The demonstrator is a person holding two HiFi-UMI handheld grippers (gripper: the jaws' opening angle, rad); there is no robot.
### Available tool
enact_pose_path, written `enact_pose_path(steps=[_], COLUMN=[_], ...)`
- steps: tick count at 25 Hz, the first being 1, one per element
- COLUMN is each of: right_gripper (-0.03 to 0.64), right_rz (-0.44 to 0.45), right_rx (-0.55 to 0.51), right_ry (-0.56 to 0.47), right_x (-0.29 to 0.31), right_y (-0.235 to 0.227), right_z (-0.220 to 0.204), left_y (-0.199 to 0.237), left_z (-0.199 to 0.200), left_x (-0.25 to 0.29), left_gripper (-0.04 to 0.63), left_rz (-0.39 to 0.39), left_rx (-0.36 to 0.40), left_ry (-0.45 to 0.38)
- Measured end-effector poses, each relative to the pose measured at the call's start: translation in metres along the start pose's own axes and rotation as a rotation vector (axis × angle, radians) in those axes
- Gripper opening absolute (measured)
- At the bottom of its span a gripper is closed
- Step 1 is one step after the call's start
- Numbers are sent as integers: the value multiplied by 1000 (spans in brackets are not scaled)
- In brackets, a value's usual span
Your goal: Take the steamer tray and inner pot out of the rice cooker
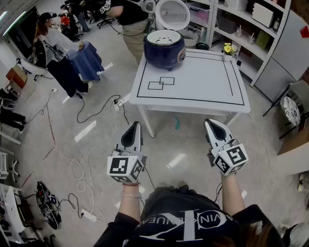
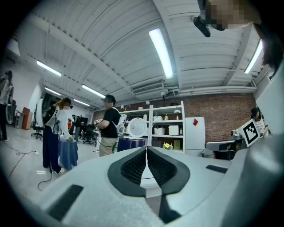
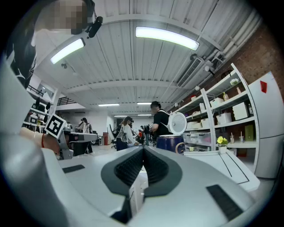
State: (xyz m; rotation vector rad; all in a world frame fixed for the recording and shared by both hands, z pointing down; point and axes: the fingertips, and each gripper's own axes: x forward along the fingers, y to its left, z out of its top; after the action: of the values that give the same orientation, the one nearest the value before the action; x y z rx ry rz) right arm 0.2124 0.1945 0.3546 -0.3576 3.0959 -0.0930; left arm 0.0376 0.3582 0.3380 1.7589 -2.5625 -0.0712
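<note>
A dark blue rice cooker (image 1: 164,48) stands at the far left corner of the white table (image 1: 193,79), its white lid (image 1: 172,13) raised. A white steamer tray (image 1: 163,37) sits in its top; the inner pot is hidden beneath it. Both grippers hang level over the floor, well short of the table. My left gripper (image 1: 135,125) is shut with nothing between its jaws, and my right gripper (image 1: 209,122) is shut and empty too. The cooker (image 2: 131,143) shows far ahead in the left gripper view, and the same cooker (image 3: 171,142) in the right gripper view.
A person (image 1: 130,19) stands just behind the cooker. Shelving (image 1: 246,26) lines the back right, with a yellow flower pot (image 1: 228,49) at the table's far right corner. Cables (image 1: 91,111) trail over the floor at left. Black rectangles (image 1: 161,83) are taped on the tabletop.
</note>
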Motion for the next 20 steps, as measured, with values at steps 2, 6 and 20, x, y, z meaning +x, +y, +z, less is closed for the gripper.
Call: enact_pose_path(steps=[2, 6, 20], right_gripper=[-2, -2, 140], right_rz=[2, 8, 8], right_rx=[0, 1, 56], right_ry=[1, 3, 27], right_x=[-2, -5, -11], right_y=[-1, -2, -23], right_z=[-2, -5, -16], left_y=[-1, -3, -17], left_z=[-4, -7, -12], left_x=[-1, -2, 10], left_gripper=[17, 17, 147], left_rz=[7, 22, 4], left_rx=[-4, -3, -54], left_ry=[4, 7, 13])
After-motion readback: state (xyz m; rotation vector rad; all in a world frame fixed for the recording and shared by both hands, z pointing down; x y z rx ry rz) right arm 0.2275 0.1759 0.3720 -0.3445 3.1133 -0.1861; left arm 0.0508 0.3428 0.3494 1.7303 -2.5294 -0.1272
